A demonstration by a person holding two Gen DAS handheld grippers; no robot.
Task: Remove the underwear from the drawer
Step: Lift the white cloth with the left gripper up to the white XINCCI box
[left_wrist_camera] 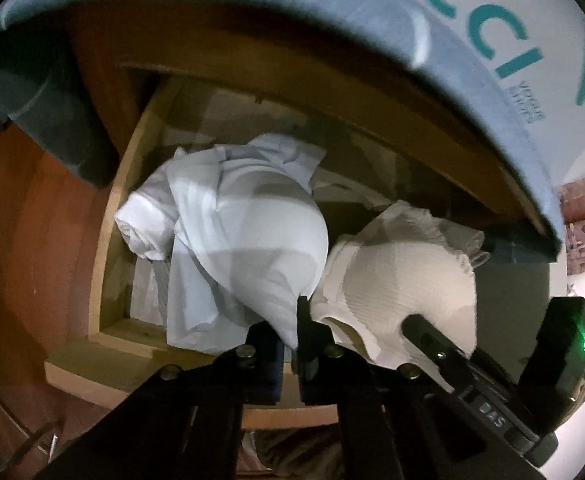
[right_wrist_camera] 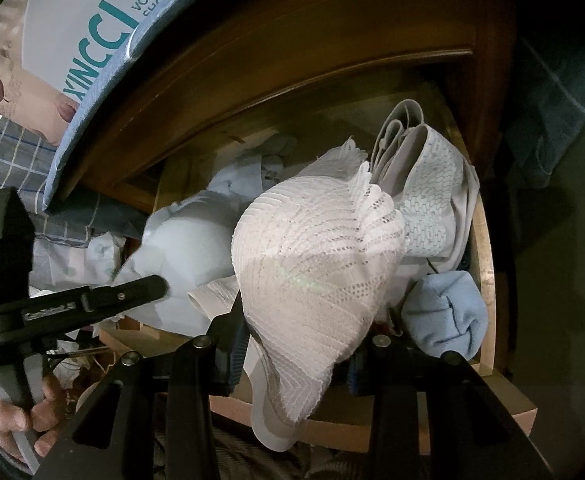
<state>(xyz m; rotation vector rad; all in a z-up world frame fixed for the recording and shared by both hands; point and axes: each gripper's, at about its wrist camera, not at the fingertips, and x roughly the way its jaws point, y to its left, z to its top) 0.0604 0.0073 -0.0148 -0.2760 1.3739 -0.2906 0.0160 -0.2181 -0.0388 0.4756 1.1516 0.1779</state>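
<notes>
An open wooden drawer (left_wrist_camera: 104, 240) holds several folded garments. My left gripper (left_wrist_camera: 290, 340) is shut on a pale blue-white underwear piece (left_wrist_camera: 252, 240), which is lifted above the drawer. My right gripper (right_wrist_camera: 292, 364) is shut on a cream lace underwear piece (right_wrist_camera: 312, 280), also raised; it also shows in the left wrist view (left_wrist_camera: 404, 280). The right gripper (left_wrist_camera: 444, 356) appears at lower right of the left wrist view. The left gripper (right_wrist_camera: 132, 292) and the blue-white piece (right_wrist_camera: 188, 248) appear at left in the right wrist view.
A blue shoe box (left_wrist_camera: 472, 40) with teal lettering sits on the cabinet top above the drawer. A light blue rolled cloth (right_wrist_camera: 444, 312) and a grey patterned garment (right_wrist_camera: 432, 184) lie in the drawer's right side. Dark cloth (left_wrist_camera: 52, 112) hangs at left. Drawer front (right_wrist_camera: 372, 424) is near.
</notes>
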